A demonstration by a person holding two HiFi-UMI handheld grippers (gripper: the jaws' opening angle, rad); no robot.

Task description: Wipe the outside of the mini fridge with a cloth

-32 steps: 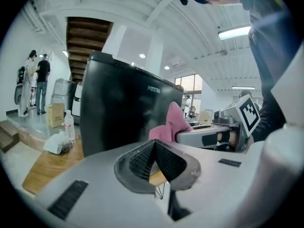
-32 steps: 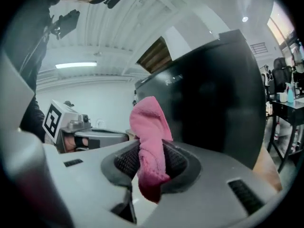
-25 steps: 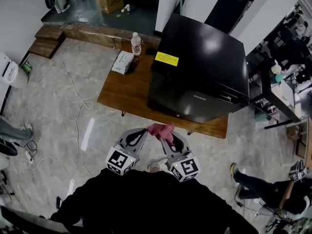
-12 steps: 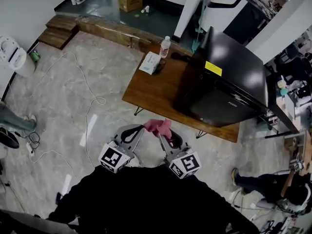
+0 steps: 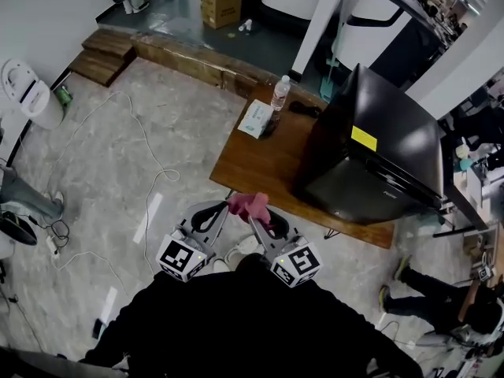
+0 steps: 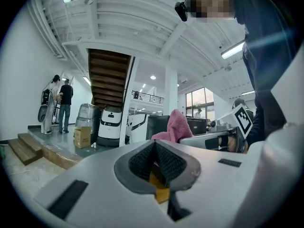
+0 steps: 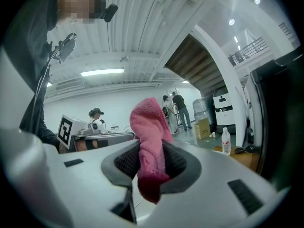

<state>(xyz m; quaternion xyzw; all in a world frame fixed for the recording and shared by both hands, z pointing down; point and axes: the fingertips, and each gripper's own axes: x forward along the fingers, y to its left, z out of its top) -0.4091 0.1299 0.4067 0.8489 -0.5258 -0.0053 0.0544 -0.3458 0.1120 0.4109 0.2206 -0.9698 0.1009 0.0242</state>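
Note:
The black mini fridge (image 5: 378, 152) stands on the right part of a low wooden table (image 5: 260, 160), with a yellow sticker on its top. A pink cloth (image 5: 249, 205) is clamped in my right gripper (image 5: 253, 215), which is held close to my body, short of the table's near edge. In the right gripper view the pink cloth (image 7: 148, 141) stands up between the shut jaws, and the fridge's dark side (image 7: 285, 113) fills the right edge. My left gripper (image 5: 214, 213) sits beside it, shut with nothing in it; the left gripper view shows its pads (image 6: 164, 160) pressed together.
A water bottle (image 5: 279, 93), a white tissue pack (image 5: 255, 119) and a black cable lie on the table's far end. White cables trail over the marble floor at the left. People stand in the background and at the lower right. Shelving is right of the fridge.
The head view has shifted: table and fridge now sit further right and more from the side. Both grippers stay near my body, the cloth still in the right one.

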